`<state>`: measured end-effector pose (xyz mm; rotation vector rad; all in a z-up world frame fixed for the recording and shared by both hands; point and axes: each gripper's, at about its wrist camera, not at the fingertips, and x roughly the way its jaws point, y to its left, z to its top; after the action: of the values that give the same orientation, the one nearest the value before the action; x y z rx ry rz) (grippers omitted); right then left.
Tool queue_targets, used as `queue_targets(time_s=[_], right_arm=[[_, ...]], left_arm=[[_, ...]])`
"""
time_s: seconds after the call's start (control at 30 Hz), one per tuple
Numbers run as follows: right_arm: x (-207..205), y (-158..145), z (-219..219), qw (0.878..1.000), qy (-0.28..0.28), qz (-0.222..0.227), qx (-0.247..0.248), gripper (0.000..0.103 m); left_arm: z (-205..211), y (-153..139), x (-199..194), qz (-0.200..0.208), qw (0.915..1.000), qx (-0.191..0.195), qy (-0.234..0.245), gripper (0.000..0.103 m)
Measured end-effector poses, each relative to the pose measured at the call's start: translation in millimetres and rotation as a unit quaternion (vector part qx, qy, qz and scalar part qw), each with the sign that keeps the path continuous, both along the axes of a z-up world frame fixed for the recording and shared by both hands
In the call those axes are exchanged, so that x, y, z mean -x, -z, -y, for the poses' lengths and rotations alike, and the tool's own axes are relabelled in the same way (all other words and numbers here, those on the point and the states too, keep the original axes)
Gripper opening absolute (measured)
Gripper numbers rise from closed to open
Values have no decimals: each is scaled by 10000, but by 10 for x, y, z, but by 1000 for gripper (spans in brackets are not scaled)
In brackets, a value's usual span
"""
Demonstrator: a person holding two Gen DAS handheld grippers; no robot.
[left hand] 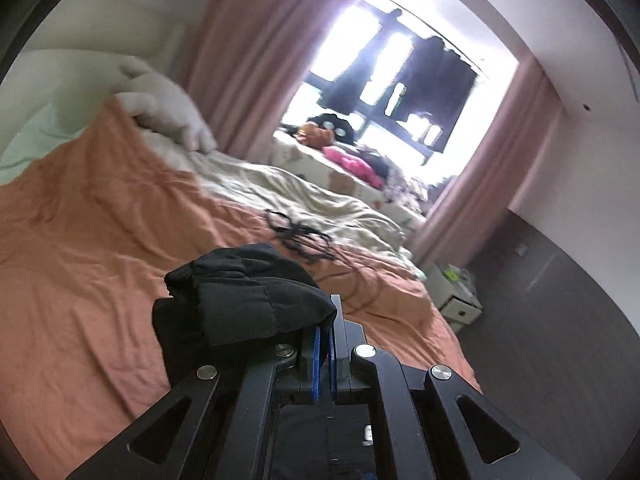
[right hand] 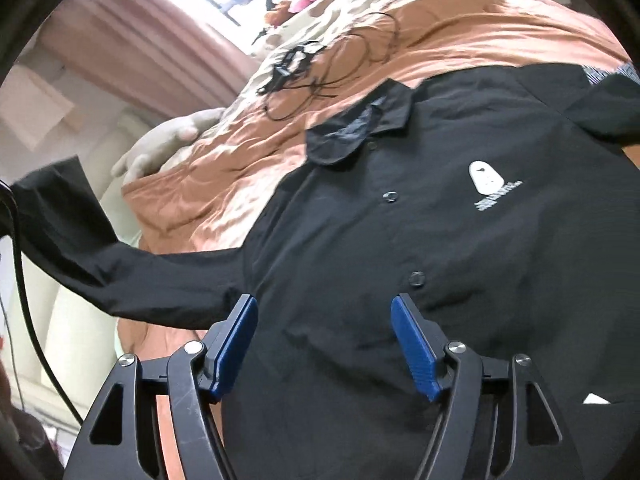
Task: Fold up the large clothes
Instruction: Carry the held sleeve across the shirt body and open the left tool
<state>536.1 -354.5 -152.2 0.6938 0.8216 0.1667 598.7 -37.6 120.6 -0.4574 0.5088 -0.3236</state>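
Observation:
A large black button-up jacket (right hand: pixel 420 240) with a white chest logo lies front up on the orange bedspread (right hand: pixel 248 160). Its left sleeve (right hand: pixel 100 256) is lifted off the bed and stretches away to the left. My left gripper (left hand: pixel 325 332) is shut on the black sleeve cuff (left hand: pixel 248 292) and holds it above the bed. My right gripper (right hand: pixel 324 312) is open and empty, its blue pads (right hand: pixel 412 344) hovering just over the jacket's lower front, near a snap button.
A tangle of black cable (left hand: pixel 300 236) lies on the bed beyond the jacket. A cream quilt (left hand: pixel 304 196) and plush toy (left hand: pixel 168 108) lie further back. Pink curtains (left hand: pixel 256 40) frame a bright window. A white nightstand (left hand: pixel 456 292) stands right of the bed.

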Motion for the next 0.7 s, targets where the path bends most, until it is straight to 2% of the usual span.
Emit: queue_targets(time_s=[0.27, 0.43, 0.53, 0.6, 0.67, 0.7], right_arm=[[111, 2, 537, 9980, 535, 10, -331, 70], [151, 11, 826, 9945, 926, -35, -493, 70], [157, 63, 951, 9908, 1147, -93, -705, 70], [153, 82, 989, 9894, 1236, -133, -756, 70], [173, 93, 1049, 9883, 1307, -169, -763, 70], [177, 102, 1067, 9879, 1332, -174, -780, 70]], left_arm=[[875, 60, -149, -7, 9966, -137, 815, 2], [1359, 280, -266, -236, 9911, -324, 1272, 2], [1578, 483, -368, -488, 9887, -519, 1317, 5], [1764, 717, -465, -862, 9838, -487, 1496, 23], [1839, 888, -490, -1100, 9799, -304, 1635, 72], [1855, 973, -472, -1154, 9795, -155, 1644, 80]])
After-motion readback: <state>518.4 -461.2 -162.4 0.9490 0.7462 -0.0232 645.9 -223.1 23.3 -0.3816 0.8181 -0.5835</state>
